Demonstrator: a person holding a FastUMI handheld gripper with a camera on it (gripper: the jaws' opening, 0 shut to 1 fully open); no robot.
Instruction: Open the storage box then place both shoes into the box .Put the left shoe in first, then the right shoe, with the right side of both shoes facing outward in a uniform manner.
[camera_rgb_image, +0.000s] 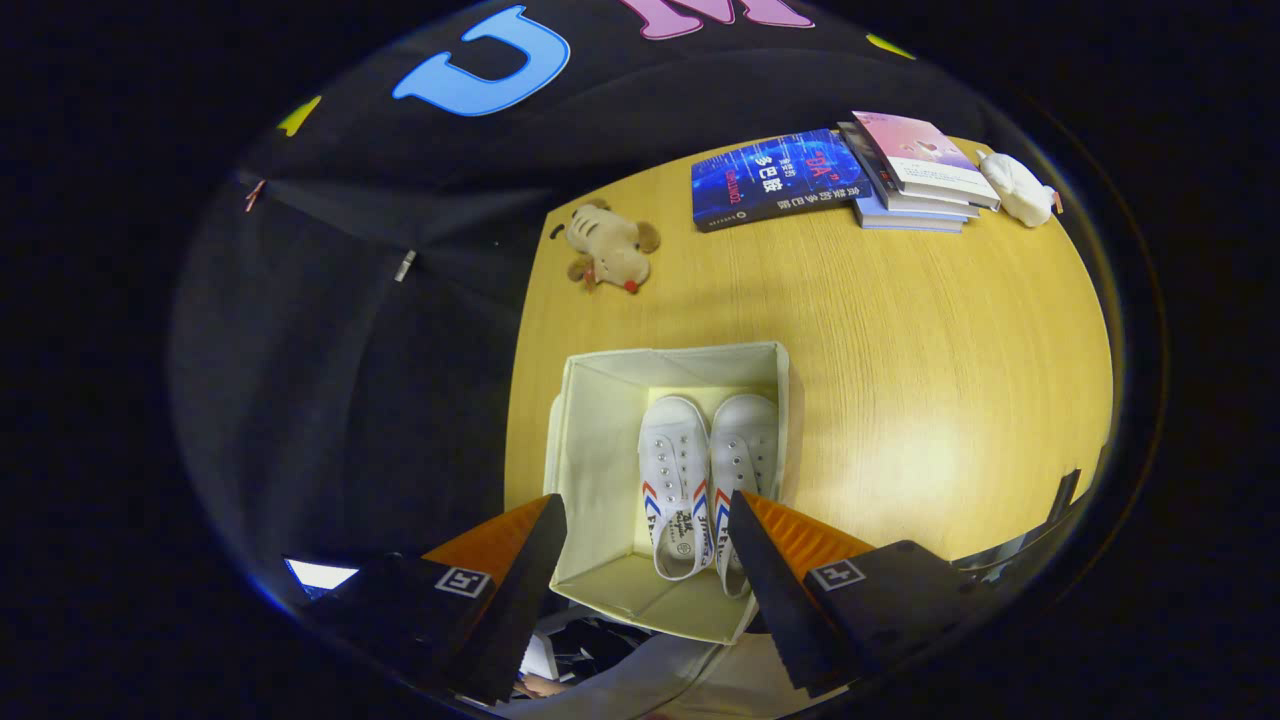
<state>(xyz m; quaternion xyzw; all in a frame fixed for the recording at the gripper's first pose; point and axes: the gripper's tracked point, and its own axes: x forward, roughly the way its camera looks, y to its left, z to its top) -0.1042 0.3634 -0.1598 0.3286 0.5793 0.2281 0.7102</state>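
"DA" on the blue book (778, 178)

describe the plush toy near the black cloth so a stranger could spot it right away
Start at the wooden table and the open white box holding two shoes, which sits between the open tongs. Beyond the box, at the table's edge by the cloth, lies the plush toy: tan, brown-eared, red-nosed, unlike the plain white figure beside the books.

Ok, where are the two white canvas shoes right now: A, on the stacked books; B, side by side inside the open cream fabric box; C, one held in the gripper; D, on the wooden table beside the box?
B: both white canvas shoes lie side by side inside the open cream fabric box, while the gripper hangs open above it, fingers holding nothing.
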